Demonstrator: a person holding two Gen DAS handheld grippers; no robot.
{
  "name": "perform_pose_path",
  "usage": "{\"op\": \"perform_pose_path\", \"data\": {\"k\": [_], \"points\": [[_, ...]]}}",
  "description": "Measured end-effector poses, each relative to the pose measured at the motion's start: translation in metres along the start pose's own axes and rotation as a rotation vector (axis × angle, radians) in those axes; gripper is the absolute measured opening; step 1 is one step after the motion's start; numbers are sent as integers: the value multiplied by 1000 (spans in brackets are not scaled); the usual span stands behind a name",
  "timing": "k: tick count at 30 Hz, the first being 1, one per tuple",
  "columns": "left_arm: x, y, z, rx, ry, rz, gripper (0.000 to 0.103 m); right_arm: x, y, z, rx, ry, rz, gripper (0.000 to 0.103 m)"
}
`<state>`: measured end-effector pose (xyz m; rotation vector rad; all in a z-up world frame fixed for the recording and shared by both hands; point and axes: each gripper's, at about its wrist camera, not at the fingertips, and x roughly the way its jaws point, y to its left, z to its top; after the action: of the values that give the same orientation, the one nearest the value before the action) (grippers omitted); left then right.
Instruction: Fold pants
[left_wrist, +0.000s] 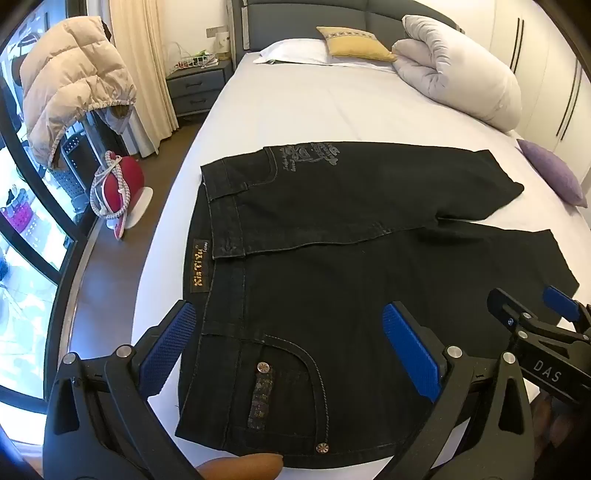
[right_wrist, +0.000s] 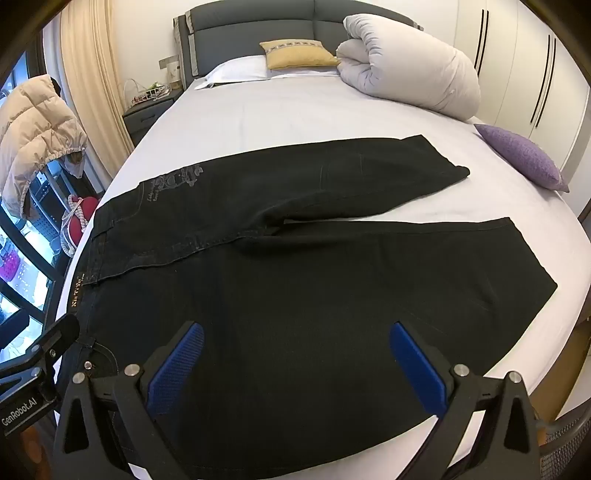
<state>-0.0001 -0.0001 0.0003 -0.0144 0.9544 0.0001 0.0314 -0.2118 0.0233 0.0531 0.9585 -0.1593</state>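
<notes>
Black jeans (left_wrist: 332, 236) lie flat on the white bed (left_wrist: 295, 107), waistband to the left, both legs spread to the right; they also show in the right wrist view (right_wrist: 295, 240). My left gripper (left_wrist: 291, 343) is open and empty, held just above the waistband and near front pocket. My right gripper (right_wrist: 295, 362) is open and empty, above the near leg's thigh. The right gripper shows in the left wrist view (left_wrist: 532, 306) at the right edge. One arm of the left gripper (right_wrist: 40, 350) shows in the right wrist view at the left edge.
A rolled white duvet (right_wrist: 410, 66), a yellow cushion (right_wrist: 299, 53) and a white pillow (right_wrist: 236, 70) lie at the bed's head. A purple cushion (right_wrist: 524, 155) lies at the right edge. A nightstand (left_wrist: 197, 86), a beige jacket (left_wrist: 70, 81) and a red item (left_wrist: 118, 184) stand left of the bed.
</notes>
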Motion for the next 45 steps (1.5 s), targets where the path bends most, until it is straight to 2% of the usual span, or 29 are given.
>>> {"op": "perform_pose_path", "data": {"k": [9, 10, 45], "points": [[-6, -1, 1, 2, -21, -3, 103, 0, 0, 0, 0, -10, -1, 103], [1, 1, 0, 2, -1, -3, 103, 0, 0, -1, 0, -10, -2, 103], [6, 5, -2, -8, 14, 0, 103, 3, 5, -5, -8, 0, 2, 103]]}}
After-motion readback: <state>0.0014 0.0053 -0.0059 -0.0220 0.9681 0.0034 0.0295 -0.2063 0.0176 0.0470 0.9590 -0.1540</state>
